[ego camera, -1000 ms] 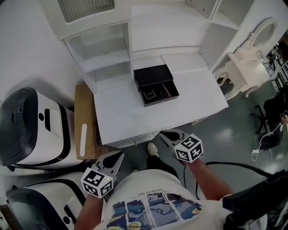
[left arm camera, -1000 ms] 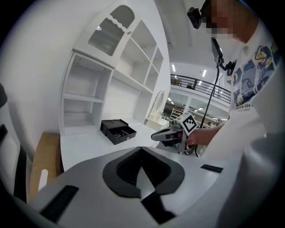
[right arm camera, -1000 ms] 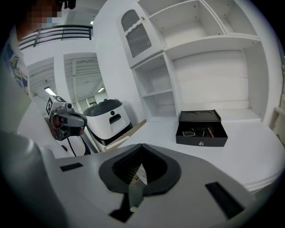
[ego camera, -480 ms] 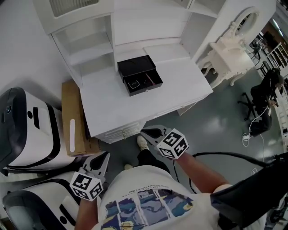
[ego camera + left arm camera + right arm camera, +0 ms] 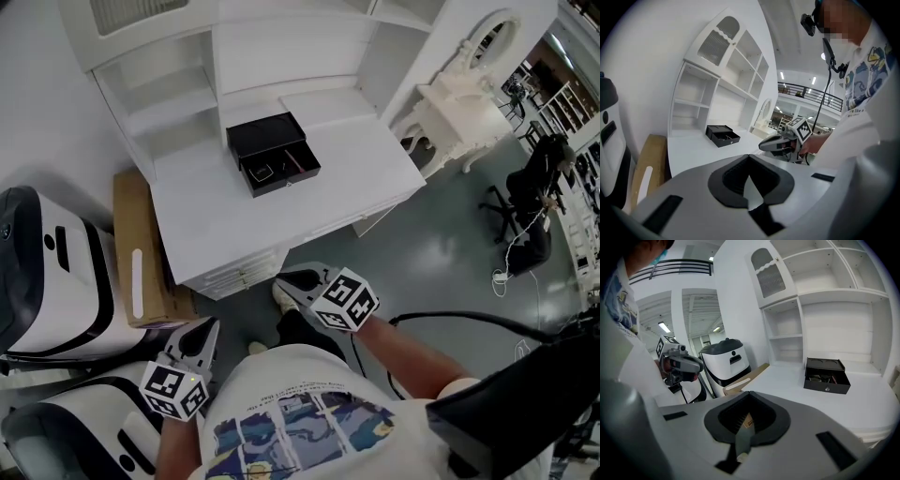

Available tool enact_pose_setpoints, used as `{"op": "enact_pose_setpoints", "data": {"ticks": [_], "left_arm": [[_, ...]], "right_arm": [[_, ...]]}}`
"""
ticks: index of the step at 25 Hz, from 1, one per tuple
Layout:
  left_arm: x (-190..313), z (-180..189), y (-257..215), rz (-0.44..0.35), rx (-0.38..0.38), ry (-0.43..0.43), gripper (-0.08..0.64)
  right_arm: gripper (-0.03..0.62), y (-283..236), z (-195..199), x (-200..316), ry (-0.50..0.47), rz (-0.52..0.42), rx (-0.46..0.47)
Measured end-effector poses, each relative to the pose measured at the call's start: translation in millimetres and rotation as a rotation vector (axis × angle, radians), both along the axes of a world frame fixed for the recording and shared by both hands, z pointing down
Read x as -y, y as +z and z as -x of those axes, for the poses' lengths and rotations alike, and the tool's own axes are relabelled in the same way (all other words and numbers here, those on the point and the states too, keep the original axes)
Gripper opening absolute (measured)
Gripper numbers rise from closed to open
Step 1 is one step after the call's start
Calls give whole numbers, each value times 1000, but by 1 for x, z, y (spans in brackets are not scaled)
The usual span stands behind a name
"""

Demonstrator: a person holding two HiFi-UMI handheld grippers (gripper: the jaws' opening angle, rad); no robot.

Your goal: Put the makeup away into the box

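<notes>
Both tongs hang by the person's body over the floor, well short of the tabletop (image 5: 309,202). The left tongs (image 5: 210,324) are clenched, tips together, with nothing in them. The right tongs (image 5: 279,280) are clenched too. The black box (image 5: 265,137) stands toward the back of the tabletop, near the white shelves (image 5: 159,94), its drawer (image 5: 295,180) pulled open with small makeup pieces (image 5: 277,169) lying inside. A flat cardboard box (image 5: 141,258) lies on the floor beside the tabletop.
</notes>
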State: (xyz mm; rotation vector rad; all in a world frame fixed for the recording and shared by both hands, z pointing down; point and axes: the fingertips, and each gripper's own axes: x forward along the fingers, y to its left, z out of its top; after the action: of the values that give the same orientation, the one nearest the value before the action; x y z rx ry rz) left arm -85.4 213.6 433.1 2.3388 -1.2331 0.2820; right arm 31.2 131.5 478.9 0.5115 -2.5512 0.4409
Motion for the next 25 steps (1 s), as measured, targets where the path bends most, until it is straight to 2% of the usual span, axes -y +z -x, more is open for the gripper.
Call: {"op": "enact_pose_setpoints", "data": {"ticks": [25], "left_arm": [[-16, -1, 7, 8, 3, 28, 14]], "right_arm": [[25, 3, 6, -24, -36, -20, -37]]}}
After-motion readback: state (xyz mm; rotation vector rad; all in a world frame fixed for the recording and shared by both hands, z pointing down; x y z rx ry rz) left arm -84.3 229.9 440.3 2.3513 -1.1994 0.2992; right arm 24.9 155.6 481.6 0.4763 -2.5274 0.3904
